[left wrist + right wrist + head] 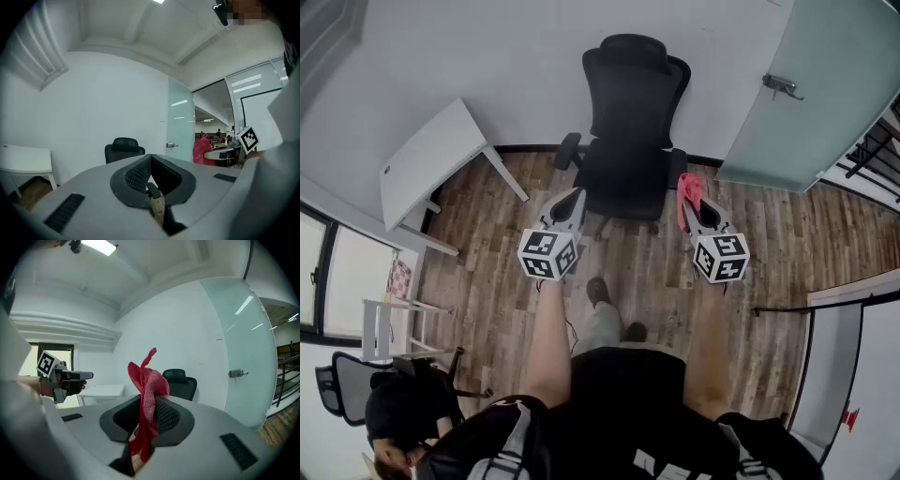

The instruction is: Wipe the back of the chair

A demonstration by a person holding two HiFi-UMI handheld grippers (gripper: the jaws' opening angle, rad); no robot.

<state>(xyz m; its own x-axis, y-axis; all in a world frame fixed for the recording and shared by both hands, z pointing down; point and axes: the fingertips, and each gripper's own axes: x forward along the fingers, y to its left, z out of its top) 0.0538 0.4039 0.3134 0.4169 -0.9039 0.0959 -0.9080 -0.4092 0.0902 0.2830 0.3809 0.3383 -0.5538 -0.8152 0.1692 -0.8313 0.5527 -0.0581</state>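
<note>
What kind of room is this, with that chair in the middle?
Probably an office: a black office chair stands against the wall, with a white desk to one side and a frosted glass door to the other.

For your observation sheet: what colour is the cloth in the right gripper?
Red; the cloth shows best in the right gripper view.

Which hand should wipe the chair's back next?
The right hand-held gripper: it is shut on the red cloth, with the chair straight ahead. The left hand-held gripper is shut, holding nothing.
</note>
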